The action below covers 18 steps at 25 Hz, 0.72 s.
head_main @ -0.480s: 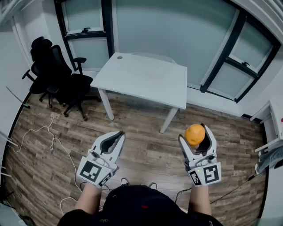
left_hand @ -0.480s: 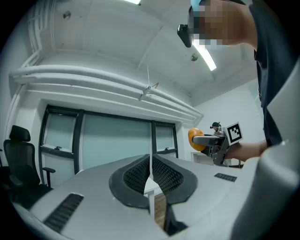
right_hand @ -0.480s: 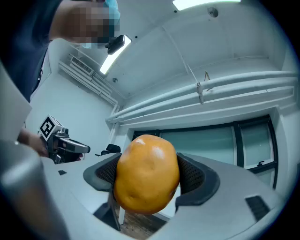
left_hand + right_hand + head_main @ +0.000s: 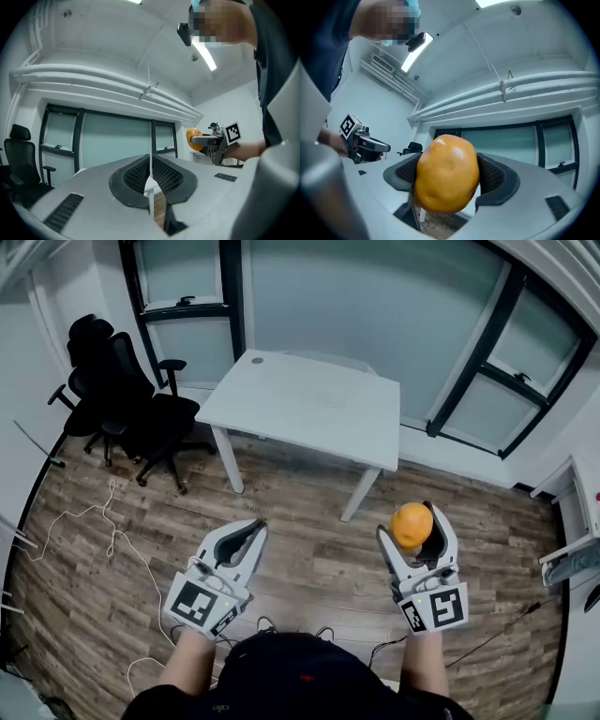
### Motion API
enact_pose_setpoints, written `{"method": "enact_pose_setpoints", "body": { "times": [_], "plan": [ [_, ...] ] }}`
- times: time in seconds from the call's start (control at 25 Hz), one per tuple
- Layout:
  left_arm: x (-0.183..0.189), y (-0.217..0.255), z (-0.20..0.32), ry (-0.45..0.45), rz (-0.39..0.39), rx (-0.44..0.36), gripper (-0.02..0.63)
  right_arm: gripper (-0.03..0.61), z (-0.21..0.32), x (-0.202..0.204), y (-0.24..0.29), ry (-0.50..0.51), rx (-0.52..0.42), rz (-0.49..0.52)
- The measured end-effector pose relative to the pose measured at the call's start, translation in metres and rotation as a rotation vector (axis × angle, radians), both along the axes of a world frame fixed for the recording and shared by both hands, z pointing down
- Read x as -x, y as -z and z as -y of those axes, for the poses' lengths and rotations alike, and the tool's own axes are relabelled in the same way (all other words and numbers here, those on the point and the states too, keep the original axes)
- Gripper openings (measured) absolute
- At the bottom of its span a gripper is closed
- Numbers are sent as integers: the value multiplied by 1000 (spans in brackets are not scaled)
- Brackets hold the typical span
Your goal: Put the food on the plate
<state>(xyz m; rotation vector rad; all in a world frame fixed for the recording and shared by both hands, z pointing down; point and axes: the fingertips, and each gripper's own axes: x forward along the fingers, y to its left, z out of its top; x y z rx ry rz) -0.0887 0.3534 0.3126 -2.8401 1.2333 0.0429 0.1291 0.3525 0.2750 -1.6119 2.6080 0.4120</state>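
I hold the round, glossy orange fruit (image 4: 446,180) clamped between the dark ribbed pads (image 4: 493,177) of my right gripper (image 4: 411,523), above the wood-plank floor (image 4: 309,559), short of the white rectangular desk's (image 4: 300,404) near edge. My left gripper's (image 4: 255,527) jaws sit pressed together.

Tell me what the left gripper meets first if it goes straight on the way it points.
Probably the white table: the left gripper, jaws together, aims at it across the wood floor, though depth is hard to judge.
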Motion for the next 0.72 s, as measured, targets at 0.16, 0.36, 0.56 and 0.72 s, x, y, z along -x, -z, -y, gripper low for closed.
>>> {"method": "enact_pose_setpoints", "body": {
  "times": [0.16,0.36,0.56,0.72],
  "plan": [
    [8,1,5,-3,-5,2,35,379,1,14,2,37,-4,-13],
    [24,-4,14,-8,-19,10,35,379,10,35,-3,40,-3,-43],
    [53,-14,23,-21,-19,17,35,379,19,61,-10,21,8,-25],
    [73,-28,29,-37,-18,32,35,379,19,82,-22,8,23,-17]
  ]
}}
